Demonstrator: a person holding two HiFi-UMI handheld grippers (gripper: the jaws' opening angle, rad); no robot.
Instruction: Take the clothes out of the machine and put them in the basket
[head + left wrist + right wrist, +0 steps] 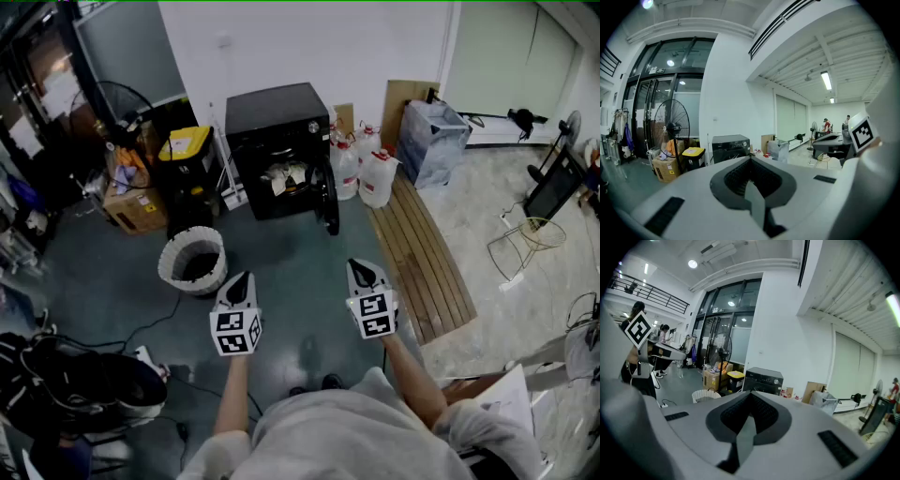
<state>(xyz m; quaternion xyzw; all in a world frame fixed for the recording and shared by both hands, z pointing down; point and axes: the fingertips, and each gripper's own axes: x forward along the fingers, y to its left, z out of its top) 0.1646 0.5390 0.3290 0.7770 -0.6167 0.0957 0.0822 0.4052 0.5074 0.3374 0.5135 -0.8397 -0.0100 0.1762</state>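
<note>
The black machine (281, 141) stands against the far wall with its door (328, 199) swung open to the right. Pale clothes (286, 178) lie inside the drum. The white slatted basket (192, 261) sits on the floor in front of it, to the left, with something dark inside. My left gripper (241, 280) and right gripper (361, 270) are held side by side well short of the machine, both shut and empty. In the left gripper view the machine (730, 146) shows beyond the left gripper (750, 158). The right gripper view shows the machine (762, 380) and basket (707, 394) beyond the right gripper (751, 394).
A yellow-lidded black bin (187, 157), a cardboard box (136, 208) and a standing fan (112, 98) are left of the machine. White jugs (367, 173) and a grey bag (431, 141) stand right of it. A wooden slatted bench (422, 262) runs along the right. Black bags (84, 384) lie lower left.
</note>
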